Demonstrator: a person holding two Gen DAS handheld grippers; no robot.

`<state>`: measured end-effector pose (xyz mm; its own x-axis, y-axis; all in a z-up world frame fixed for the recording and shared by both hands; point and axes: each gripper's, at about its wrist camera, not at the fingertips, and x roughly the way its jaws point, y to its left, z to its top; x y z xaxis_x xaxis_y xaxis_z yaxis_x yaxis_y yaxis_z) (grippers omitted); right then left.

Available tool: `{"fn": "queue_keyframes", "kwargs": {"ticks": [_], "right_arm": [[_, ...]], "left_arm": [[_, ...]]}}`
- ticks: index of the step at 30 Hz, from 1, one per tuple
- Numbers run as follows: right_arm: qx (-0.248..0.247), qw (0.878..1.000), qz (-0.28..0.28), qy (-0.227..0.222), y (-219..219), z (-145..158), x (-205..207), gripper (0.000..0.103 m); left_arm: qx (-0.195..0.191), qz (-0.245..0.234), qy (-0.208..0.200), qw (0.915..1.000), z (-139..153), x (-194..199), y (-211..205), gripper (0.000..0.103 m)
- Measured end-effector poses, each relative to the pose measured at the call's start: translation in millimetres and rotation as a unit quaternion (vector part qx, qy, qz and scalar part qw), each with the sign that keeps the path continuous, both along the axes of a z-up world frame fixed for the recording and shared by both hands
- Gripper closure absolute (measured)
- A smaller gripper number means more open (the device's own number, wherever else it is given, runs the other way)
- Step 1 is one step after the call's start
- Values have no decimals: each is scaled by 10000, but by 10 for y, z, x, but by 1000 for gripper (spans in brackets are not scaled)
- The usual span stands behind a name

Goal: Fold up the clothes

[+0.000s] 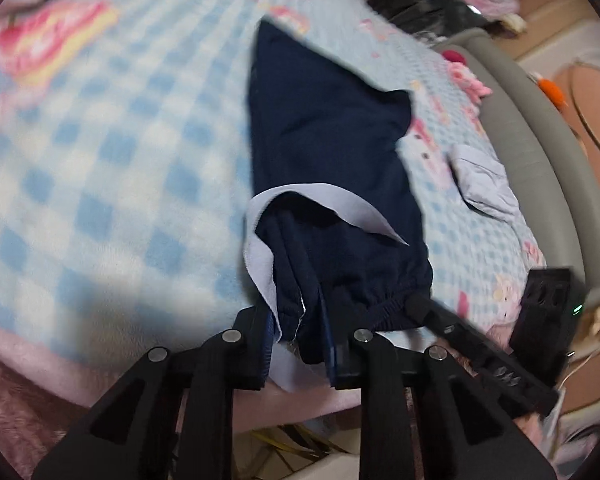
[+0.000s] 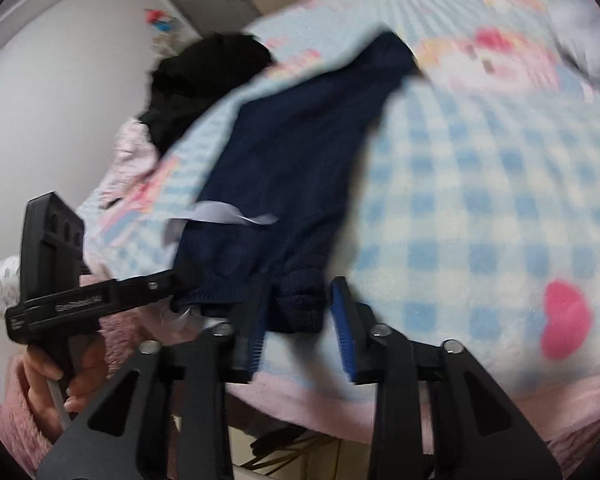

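Navy shorts [image 1: 332,148] with a white lining flap lie stretched over the checked blanket, waistband towards me. In the left wrist view my left gripper [image 1: 300,320] is shut on one end of the bunched waistband, with cloth filling the gap between its fingers. My right gripper [image 1: 416,304] comes in from the right and pinches the elastic waistband's other end. In the right wrist view, blurred by motion, the shorts [image 2: 300,140] run away from my right gripper [image 2: 300,320], whose blue pads hold the gathered waistband. My left gripper [image 2: 172,280] grips the near corner, held by a hand [image 2: 60,368].
A blue-and-white checked blanket [image 1: 120,160] with pink cartoon prints covers the bed, with a pink border along its near edge. A pale lilac garment [image 1: 484,188] lies at the right. A black garment [image 2: 204,76] sits heaped at the far end by a white wall. A grey bed rim [image 1: 540,152] curves along the right.
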<state>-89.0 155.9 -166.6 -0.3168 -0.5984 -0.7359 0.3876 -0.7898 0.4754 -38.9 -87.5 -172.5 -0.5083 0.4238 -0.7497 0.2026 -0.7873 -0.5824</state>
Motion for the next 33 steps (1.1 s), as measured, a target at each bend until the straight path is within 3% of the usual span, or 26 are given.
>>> {"fn": "queue_keyframes", "kwargs": {"ticks": [2,4,6,9,13,17,22,25,26,27,28,30,33], "right_arm": [[-28,9999,-96,-137,4,-64,-13,75],[-40,9999,13,139,-8,137,86,81],[-182,9989,134,413,17,349,221,85],[-496,9976,180,447,99,476,414,85],[-279,9993,183,173,115,322,533,85],[-369,9993,93,-71,133,245,449,87],[-814,9965,150,-74,138,479,210,87],[-891,9959,149,-38,33,618,-137,84],[-855,9963,110,23,-33,663,-280,78],[-793,9967,-13,152,-88,708,-463,62],[-735,9968,-149,282,-140,728,-600,55],[-450,9972,-400,437,-225,714,-853,50],[-265,9968,-570,492,-220,669,-998,49]], "left_arm": [[-30,-24,146,9999,66,35,34,85],[-87,-100,362,9993,193,123,63,85],[104,-98,444,9989,264,232,37,85],[392,-121,435,9982,300,387,22,85],[554,-183,359,9977,233,442,49,85],[625,-275,348,9971,284,331,64,85],[867,-415,292,9949,415,85,-17,85],[548,-241,467,9971,520,-261,-160,85],[415,-166,540,9975,556,-386,-212,85],[281,-92,612,9977,592,-512,-265,84],[147,-17,684,9975,629,-638,-317,81],[-120,132,827,9964,701,-889,-422,56],[-68,115,1195,9927,695,-918,-592,55]]}}
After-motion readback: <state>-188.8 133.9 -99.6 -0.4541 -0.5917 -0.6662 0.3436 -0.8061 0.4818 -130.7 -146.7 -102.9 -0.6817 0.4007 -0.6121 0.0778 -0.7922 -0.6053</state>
